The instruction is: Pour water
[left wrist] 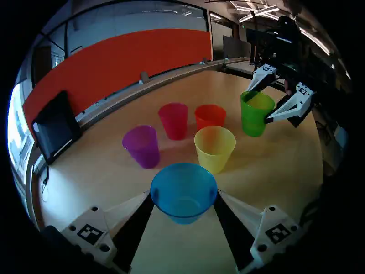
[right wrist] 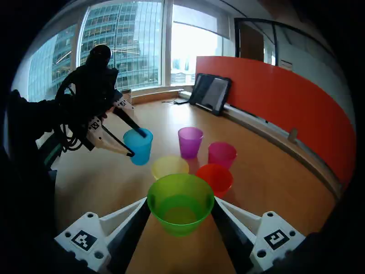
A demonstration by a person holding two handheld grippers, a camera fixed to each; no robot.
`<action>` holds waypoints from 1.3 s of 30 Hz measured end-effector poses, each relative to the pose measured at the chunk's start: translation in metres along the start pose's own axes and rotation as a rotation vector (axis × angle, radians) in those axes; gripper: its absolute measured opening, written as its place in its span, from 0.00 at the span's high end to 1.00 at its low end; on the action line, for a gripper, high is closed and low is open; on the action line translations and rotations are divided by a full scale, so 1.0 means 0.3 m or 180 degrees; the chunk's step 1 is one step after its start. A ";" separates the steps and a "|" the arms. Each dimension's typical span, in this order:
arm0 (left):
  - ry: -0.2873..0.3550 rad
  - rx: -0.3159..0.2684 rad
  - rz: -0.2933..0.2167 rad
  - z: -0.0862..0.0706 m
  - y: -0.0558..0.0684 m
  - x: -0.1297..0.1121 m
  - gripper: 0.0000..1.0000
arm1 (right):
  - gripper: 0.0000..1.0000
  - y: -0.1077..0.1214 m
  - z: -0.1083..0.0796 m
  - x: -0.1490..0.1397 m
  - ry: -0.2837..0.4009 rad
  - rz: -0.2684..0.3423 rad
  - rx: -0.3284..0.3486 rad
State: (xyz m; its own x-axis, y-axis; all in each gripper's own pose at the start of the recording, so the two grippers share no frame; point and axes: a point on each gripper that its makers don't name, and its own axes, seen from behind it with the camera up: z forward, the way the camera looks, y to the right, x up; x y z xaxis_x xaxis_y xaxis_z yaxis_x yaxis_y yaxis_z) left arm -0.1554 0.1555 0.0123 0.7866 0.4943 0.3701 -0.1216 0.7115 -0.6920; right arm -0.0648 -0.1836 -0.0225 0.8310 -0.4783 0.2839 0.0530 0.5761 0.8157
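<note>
Left tongs [left wrist: 184,192]: clamped on the blue cup [left wrist: 184,208], one finger against each side wall just under the rim, cup upright and mouth up, right in front of the camera. Right tongs [right wrist: 180,201]: same grip on the green cup [right wrist: 180,221], a finger pressed to each side, upright. Each pair also shows in the other one's view. In the left gripper view the right tongs flank the green cup at the far right of the surface [left wrist: 278,169]. In the right gripper view the left tongs hold the blue cup at the left, with the person [right wrist: 23,132] a dark outline behind them. Both held cups are low, at or just over the surface; I can't tell if they are touching it. I can't tell the water level in either: the insides are translucent, with only a lighter patch at the bottom. Four loose cups stand upright on the light wood surface, between the two held ones. The purple cup [left wrist: 142,146] is on the left. The pink cup [left wrist: 174,119] is behind it, toward centre. The red cup [left wrist: 210,116] is just beside the pink. The yellow cup [left wrist: 215,147] is in front of the red and nearest the blue cup. The green cup sits near the red and yellow ones, on the side away from the purple. The blue and green cups are well apart, with the cluster between them. Background: an orange-red wall panel [left wrist: 118,61] along the far edge of the surface, a dark tablet [left wrist: 55,125] propped against it, and big windows [right wrist: 132,45] with buildings outside.
</note>
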 end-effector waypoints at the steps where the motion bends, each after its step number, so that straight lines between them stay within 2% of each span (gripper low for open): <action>1: -0.0012 -0.0011 -0.0010 0.004 0.001 -0.005 0.13 | 0.09 0.000 0.003 -0.006 -0.0013 0.0001 0.0005; 15: -0.0093 -0.0083 -0.0081 0.049 0.013 -0.061 0.13 | 0.08 0.002 0.041 -0.075 -0.0134 0.0049 0.0023; 29: -0.0151 -0.0131 -0.0135 0.047 0.015 -0.093 0.13 | 0.09 0.002 0.076 -0.123 -0.0209 0.0085 0.0008; 31: -0.0173 -0.0141 -0.0144 0.044 0.017 -0.098 0.11 | 0.08 0.001 0.081 -0.127 -0.0213 0.0090 0.0007; 33: -0.0194 -0.0137 -0.0150 0.042 0.017 -0.104 0.05 | 0.08 0.001 0.087 -0.132 -0.0219 0.0094 0.0005; 39: -0.0260 -0.0070 -0.0124 0.034 0.010 -0.134 0.04 | 0.09 -0.005 0.101 -0.151 -0.0243 0.0106 -0.0002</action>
State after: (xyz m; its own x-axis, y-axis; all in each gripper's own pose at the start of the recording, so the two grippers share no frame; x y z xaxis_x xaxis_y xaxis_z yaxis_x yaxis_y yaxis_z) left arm -0.1936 0.1427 0.0018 0.7383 0.5063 0.4456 -0.0779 0.7203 -0.6893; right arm -0.1194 -0.1829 -0.0212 0.7876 -0.5082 0.3484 0.0264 0.5928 0.8049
